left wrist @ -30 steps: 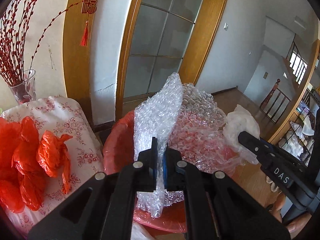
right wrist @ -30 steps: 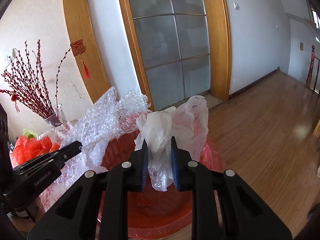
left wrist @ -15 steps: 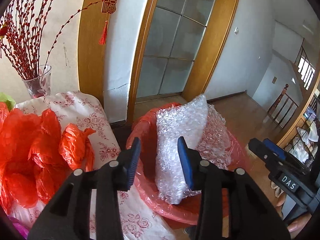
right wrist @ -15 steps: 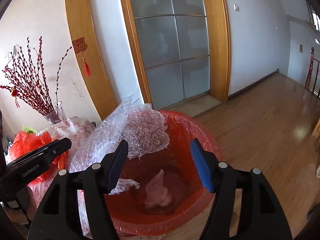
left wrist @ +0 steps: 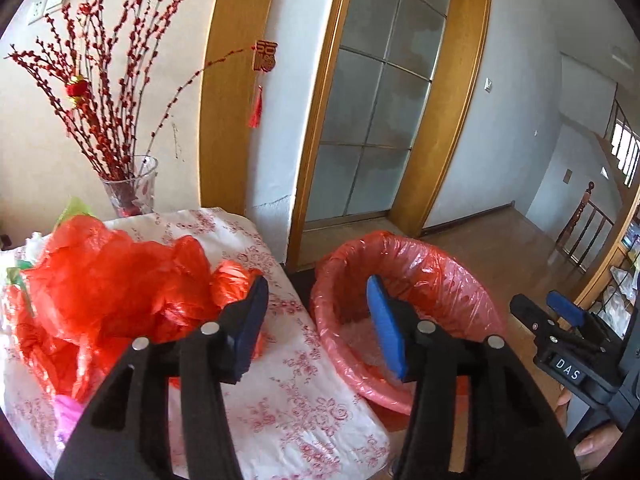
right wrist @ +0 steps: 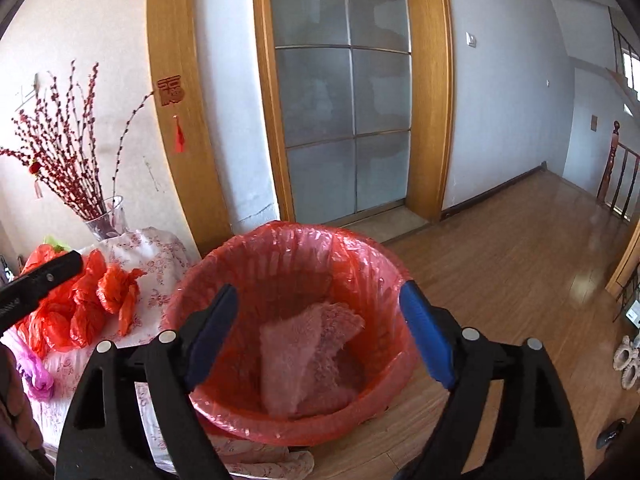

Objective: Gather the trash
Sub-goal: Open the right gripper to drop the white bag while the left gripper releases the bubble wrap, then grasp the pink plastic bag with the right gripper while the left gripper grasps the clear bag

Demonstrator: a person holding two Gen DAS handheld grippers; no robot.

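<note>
Bin liner [right wrist: 288, 248] translucent red; tablecloth [left wrist: 304, 396] white, pink floral print; crumpled bags [left wrist: 112, 280] bright red.

Glass vase [left wrist: 130, 190] of red-budded branches [left wrist: 100, 92] beside frosted glass door [right wrist: 344, 120]

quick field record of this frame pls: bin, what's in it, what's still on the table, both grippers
bin: round bin with red plastic liner, on the wood floor beside the table
bin contents: clear bubble wrap sheet lying at the bottom
table: white floral tablecloth, pile of crumpled red plastic bags on it, pink plastic scrap at near edge
vase: glass vase of red-budded branches at the table's back
left hand-held gripper: jaws have just been opening, nothing between them
right hand-held gripper: jaws have just been opening, nothing between them, over the bin
</note>
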